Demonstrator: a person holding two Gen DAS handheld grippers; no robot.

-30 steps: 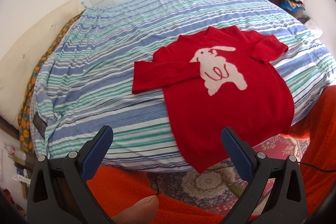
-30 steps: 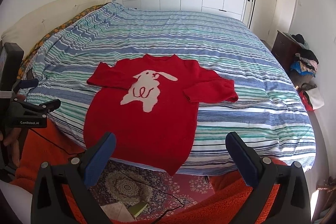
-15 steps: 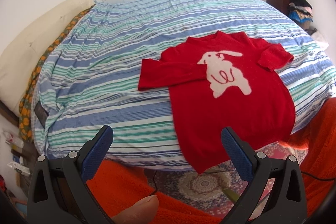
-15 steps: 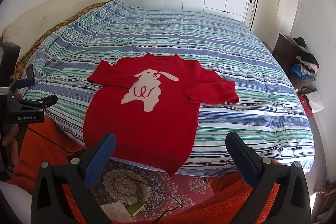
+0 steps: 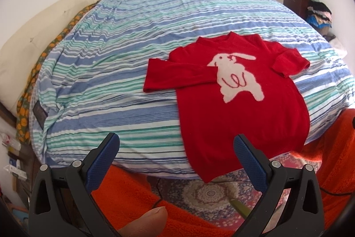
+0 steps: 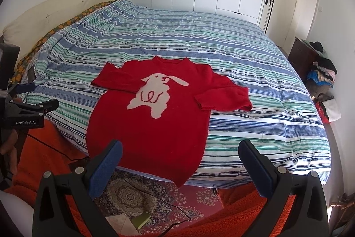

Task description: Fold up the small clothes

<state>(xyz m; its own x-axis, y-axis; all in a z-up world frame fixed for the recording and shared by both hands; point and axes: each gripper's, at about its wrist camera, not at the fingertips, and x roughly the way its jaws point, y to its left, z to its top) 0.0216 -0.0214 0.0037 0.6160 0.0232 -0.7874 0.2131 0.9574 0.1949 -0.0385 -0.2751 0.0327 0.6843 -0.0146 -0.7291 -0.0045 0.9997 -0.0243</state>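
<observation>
A soft red knitted sweater with a white bunny on the front (image 5: 241, 99) lies face up on the big bed with the blue, green and white striped cover (image 5: 137, 63), close to the near edge, and its bottom hem hangs over the side above the patterned rug (image 6: 131, 194). One sleeve is folded in across the chest and touches the bunny, and the other sleeve is bent back on itself beside the body. The left gripper (image 5: 176, 161) is wide open and holds nothing. The right gripper (image 6: 179, 163) is wide open too and also holds nothing. Both hang in the air in front of the bed, well apart from the sweater. Things could go wrong from here. The hem already droops off the edge, so a pull toward the person could make the whole sweater slide down to the floor. The knit is soft and floppy, so a pinch on just one layer could leave the sweater bunched up and crooked. The fingers could also grab the striped cover along with the sweater and drag it into the fold. Compared with a second ago, the sweater has not moved at all. The left gripper has swung a little, so the sweater sits further to the right in its view, and the right gripper has barely shifted.
</observation>
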